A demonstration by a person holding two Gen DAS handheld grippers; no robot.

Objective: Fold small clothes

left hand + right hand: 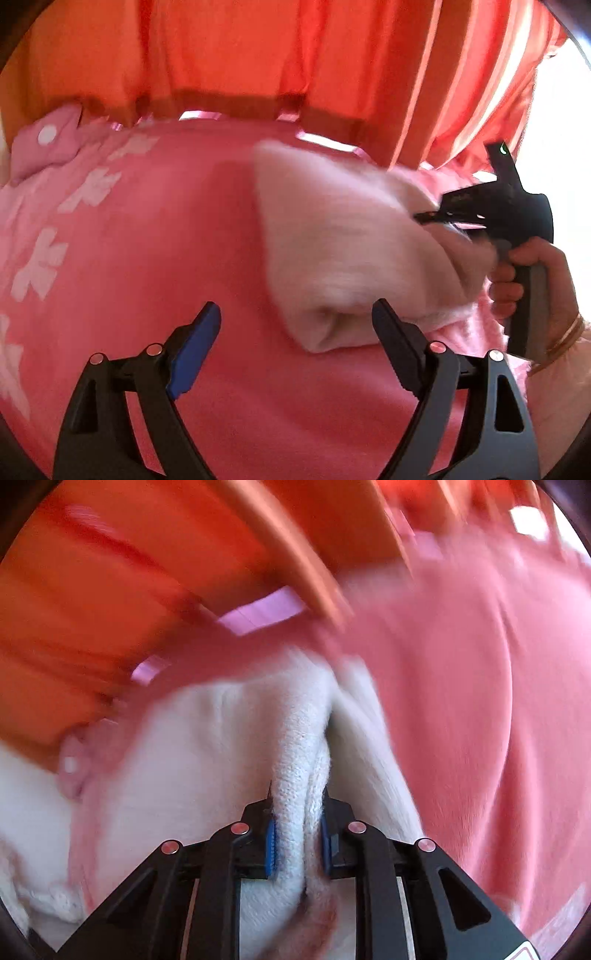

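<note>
A small white knitted garment (343,243) lies bunched on the pink bedsheet (177,258). My left gripper (295,325) is open and empty, hovering just in front of the garment's near edge. My right gripper (443,218) comes in from the right, held by a hand, and grips the garment's right side. In the right wrist view the right gripper (297,834) is shut on a fold of the white garment (221,760), which fills the lower frame. The image is blurred by motion.
A pink pillow (48,144) with white dots lies at the far left of the bed. An orange curtain (258,48) hangs behind the bed. The sheet has white flower prints (92,188) on the left.
</note>
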